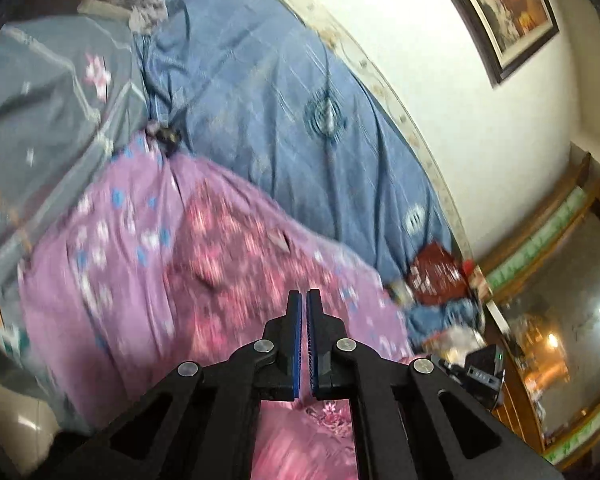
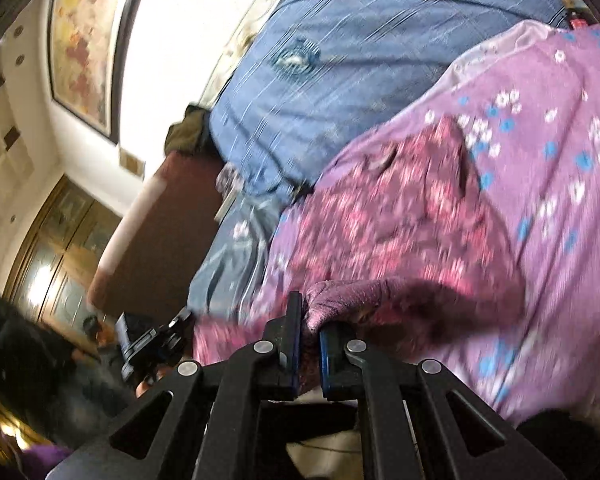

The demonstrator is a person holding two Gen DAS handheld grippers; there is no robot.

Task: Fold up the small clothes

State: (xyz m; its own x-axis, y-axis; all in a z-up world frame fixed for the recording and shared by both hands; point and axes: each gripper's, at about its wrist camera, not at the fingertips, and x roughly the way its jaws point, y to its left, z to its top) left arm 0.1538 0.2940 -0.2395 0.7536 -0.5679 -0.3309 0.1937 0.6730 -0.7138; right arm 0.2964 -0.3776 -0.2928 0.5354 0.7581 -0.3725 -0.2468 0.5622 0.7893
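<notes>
**Helper:** Start on the left. What is your left claw doing?

**Me:** My left claw (image 1: 303, 300) is shut tight. The two blue pads meet, and I cannot see any cloth pinched between the tips. Pink cloth shows under the claw, but the picture is too blurry to say if I hold it.

**Helper:** Where is the little piece of clothing?

**Me:** The dark pink flowery cloth (image 1: 236, 256) lies right in front of that claw, a bit to its left, on the purple sheet (image 1: 100, 280). The blue blanket (image 1: 280, 100) is behind it, by the wall.

**Helper:** Now the right side?

**Me:** My right claw (image 2: 310, 312) is gripping that same dark pink flowery cloth (image 2: 400, 216). A thick bunched edge sits between the pads and puffs up over the right pad.

**Helper:** Which way does the cloth run from there?

**Me:** It goes up and away from the right claw, leaning a little to the right, across the purple sheet (image 2: 540, 240). The far corner pokes up near the white and blue flowers. So its long way points forward, away from me, toward the blue blanket (image 2: 380, 40).

**Helper:** Which claw is nearer?

**Me:** The right one, since it already has the near edge. I think a fold must carry this near edge forward onto the far end. My left claw may need to grab the near edge too, so the cloth stays even.
</notes>
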